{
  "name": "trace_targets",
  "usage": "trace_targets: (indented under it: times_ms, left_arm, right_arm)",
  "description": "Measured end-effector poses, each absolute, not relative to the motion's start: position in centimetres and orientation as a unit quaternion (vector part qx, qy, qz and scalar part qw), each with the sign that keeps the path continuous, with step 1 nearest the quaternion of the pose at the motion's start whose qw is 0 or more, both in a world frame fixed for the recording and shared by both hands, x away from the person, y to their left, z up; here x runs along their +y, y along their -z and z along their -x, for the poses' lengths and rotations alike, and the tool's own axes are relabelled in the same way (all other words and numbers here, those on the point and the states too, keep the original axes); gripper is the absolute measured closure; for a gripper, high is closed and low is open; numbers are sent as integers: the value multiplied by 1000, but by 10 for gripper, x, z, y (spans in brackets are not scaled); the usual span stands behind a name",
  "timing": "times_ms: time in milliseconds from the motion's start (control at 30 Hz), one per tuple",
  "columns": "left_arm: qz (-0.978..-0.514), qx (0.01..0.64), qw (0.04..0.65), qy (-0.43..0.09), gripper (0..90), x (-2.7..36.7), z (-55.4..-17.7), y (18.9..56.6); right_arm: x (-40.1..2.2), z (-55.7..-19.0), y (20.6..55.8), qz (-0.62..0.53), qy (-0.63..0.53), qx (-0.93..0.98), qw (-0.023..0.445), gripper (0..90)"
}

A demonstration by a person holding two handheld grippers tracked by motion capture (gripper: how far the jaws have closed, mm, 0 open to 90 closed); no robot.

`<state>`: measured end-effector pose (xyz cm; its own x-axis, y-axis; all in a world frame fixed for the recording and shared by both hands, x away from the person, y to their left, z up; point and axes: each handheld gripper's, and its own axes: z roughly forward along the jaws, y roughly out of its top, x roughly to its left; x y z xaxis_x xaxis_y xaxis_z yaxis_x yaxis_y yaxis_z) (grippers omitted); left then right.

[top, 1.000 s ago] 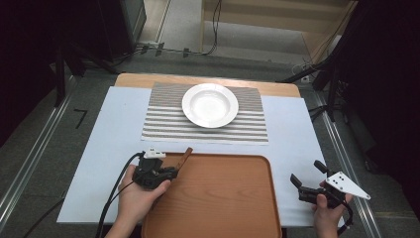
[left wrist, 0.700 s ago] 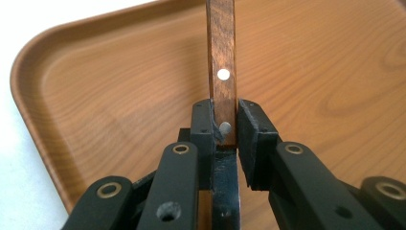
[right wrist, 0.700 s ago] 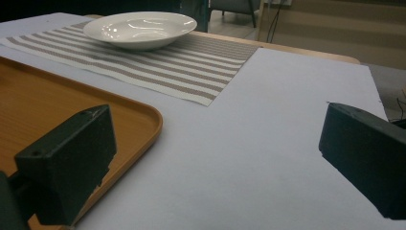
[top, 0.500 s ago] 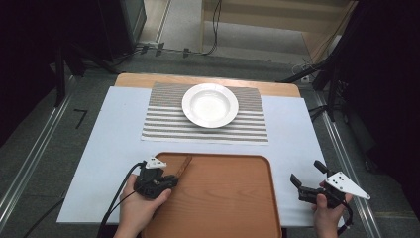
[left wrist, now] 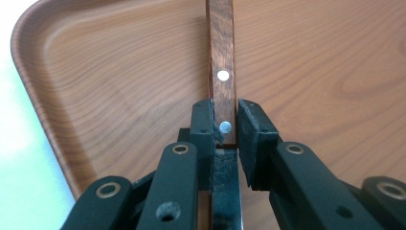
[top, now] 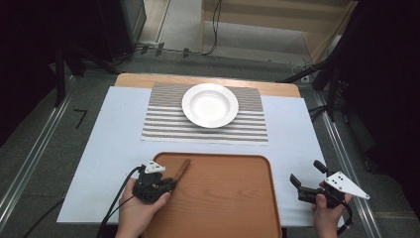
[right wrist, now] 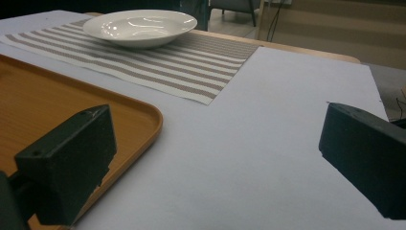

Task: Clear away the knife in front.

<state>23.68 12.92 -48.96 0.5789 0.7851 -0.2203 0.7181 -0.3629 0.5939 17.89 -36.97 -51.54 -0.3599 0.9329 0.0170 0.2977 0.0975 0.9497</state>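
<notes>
So my left claw is over the near-left corner of the wooden tray, with a knife's wooden handle sitting between its jaws. The jaws have just been opening a bit: the left pad looks like it's against the handle and there's a thin gap on the right, so I'd call it loose rather than clamped. The handle's long axis runs away from me and a little right in the high view, with two rivets along it. The blade end is buried under the claw, so I can't make it out. My right claw is wide apart and empty over the white worktop sheet, right of the tray. A white bowl sits on a striped placemat farther back.
</notes>
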Motion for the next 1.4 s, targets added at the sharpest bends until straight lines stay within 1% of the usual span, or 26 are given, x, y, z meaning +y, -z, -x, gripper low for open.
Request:
trace_targets:
  times_ms: [33,100,133,167,200,233,267,300,333,367,567,633,833,1400]
  left_arm:
    - [-820,458,337,-56,736,129,-237,489]
    - [-818,451,353,-60,666,130,-238,485]
    - [-818,444,358,-68,645,129,-238,482]
    - [-821,428,372,-72,664,126,-238,477]
    - [-821,428,372,-72,688,126,-238,477]
    - [-827,410,377,-72,745,123,-239,474]
    - [-827,410,377,-72,775,123,-239,474]
    - [-833,398,379,-70,775,119,-240,473]
    - [-838,390,376,-69,869,114,-242,474]
    - [-838,390,376,-69,893,114,-242,474]
    - [-853,382,351,-58,897,103,-248,487]
    - [-859,380,336,-69,897,100,-248,489]
    - [-864,382,318,-81,898,104,-248,492]
    - [-850,405,327,-77,899,132,-248,493]
  right_arm:
    - [-370,-179,515,-462,-487,665,326,0]
    - [-370,-179,515,-464,-487,665,325,0]
    - [-370,-179,515,-464,-487,665,325,0]
    - [-370,-179,515,-463,-487,665,325,0]
    - [-370,-179,515,-463,-487,665,325,0]
    - [-369,-179,515,-464,-487,664,327,0]
    - [-369,-179,515,-464,-487,664,327,0]
    - [-369,-179,515,-463,-487,665,326,0]
    - [-369,-179,515,-463,-487,665,327,0]
    - [-369,-179,515,-463,-487,665,327,0]
    - [-370,-179,515,-464,-486,664,326,0]
    - [-370,-179,515,-464,-486,664,326,0]
    - [-369,-179,515,-464,-486,664,327,0]
    - [-369,-179,516,-463,-486,665,327,0]
